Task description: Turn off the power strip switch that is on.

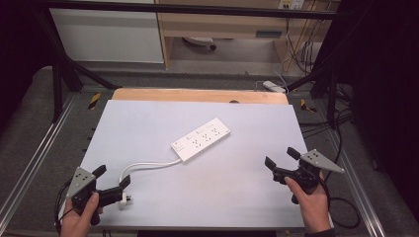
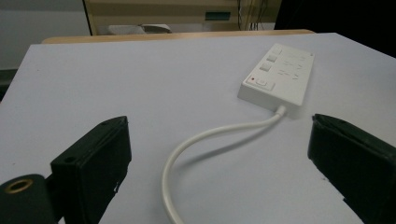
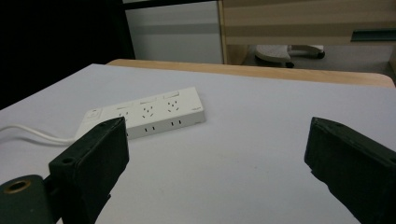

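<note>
**Two grippers wide apart, one power strip mid-counter**

Nearest, at the front corners of the white counter [image 1: 247,197], sit two hand-held grippers. The left gripper [image 1: 112,177] has its fingers spread apart, empty, straddling the one white cable [image 2: 205,140]; the cable's single plug [image 1: 125,200] lies just beside it on the counter. The right gripper [image 1: 279,157] likewise has its fingers spread, holding nothing. Farther off, near the counter's middle, one white power strip [image 1: 201,139] lies flat and angled, with three socket groups and one switch at the cable end.
</note>
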The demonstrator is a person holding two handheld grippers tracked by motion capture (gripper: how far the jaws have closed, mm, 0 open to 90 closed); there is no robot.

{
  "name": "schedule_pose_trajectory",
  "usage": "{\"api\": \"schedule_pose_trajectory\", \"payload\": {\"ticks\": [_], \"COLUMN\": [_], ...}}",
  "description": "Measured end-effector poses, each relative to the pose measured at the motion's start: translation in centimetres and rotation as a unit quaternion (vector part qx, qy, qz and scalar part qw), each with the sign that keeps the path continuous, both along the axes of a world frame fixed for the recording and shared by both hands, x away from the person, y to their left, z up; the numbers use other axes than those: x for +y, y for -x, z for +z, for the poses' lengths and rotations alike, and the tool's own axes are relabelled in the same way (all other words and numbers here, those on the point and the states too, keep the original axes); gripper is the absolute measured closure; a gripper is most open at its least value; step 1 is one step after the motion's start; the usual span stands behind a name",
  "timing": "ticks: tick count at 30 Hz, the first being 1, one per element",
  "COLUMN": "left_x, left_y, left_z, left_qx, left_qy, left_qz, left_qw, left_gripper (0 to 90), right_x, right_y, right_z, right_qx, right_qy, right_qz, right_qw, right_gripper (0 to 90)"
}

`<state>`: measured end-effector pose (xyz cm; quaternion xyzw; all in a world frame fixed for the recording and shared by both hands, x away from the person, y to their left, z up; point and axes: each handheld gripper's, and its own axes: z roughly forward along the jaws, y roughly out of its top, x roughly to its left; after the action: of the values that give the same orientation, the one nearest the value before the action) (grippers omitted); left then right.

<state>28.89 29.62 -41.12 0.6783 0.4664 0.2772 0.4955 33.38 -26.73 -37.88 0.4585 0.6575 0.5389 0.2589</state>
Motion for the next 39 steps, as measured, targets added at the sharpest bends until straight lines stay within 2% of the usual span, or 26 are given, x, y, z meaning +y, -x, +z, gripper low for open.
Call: {"api": "schedule_pose_trajectory", "payload": {"ticks": [11, 18, 21, 28, 34, 39], "left_x": [0.0, 0.0, -0.1, -0.2, -0.2, -0.2], "left_y": [-0.2, -0.2, -0.2, -0.1, -0.2, -0.2], "left_z": [-0.2, -0.3, -0.3, -0.3, -0.3, -0.3], "left_qx": [0.006, 0.010, 0.010, 0.011, 0.013, 0.013], "left_qy": [-0.001, -0.001, -0.002, -0.006, -0.006, -0.007], "left_qz": [0.006, 0.003, 0.003, -0.004, -0.003, -0.005], "left_qw": [1.0000, 0.9999, 0.9999, 0.9999, 0.9999, 0.9999], "left_gripper": [5.6, 5.6, 5.6, 5.6, 5.6, 5.7], "right_x": [1.6, 2.8, 3.3, 4.0, 4.5, 5.0], "right_y": [-1.9, -3.1, -3.6, -4.5, -5.5, -6.3], "right_z": [1.4, 2.6, 3.2, 4.6, 5.4, 5.7], "right_qx": [0.000, -0.006, -0.010, -0.026, -0.020, -0.019], "right_qy": [0.022, 0.034, 0.040, 0.052, 0.061, 0.068], "right_qz": [0.005, 0.012, 0.016, 0.018, 0.029, 0.032], "right_qw": [0.9997, 0.9993, 0.9990, 0.9982, 0.9975, 0.9970], "right_gripper": [5.5, 10.5, 15.8, 34.2, 49.1, 57.9]}}
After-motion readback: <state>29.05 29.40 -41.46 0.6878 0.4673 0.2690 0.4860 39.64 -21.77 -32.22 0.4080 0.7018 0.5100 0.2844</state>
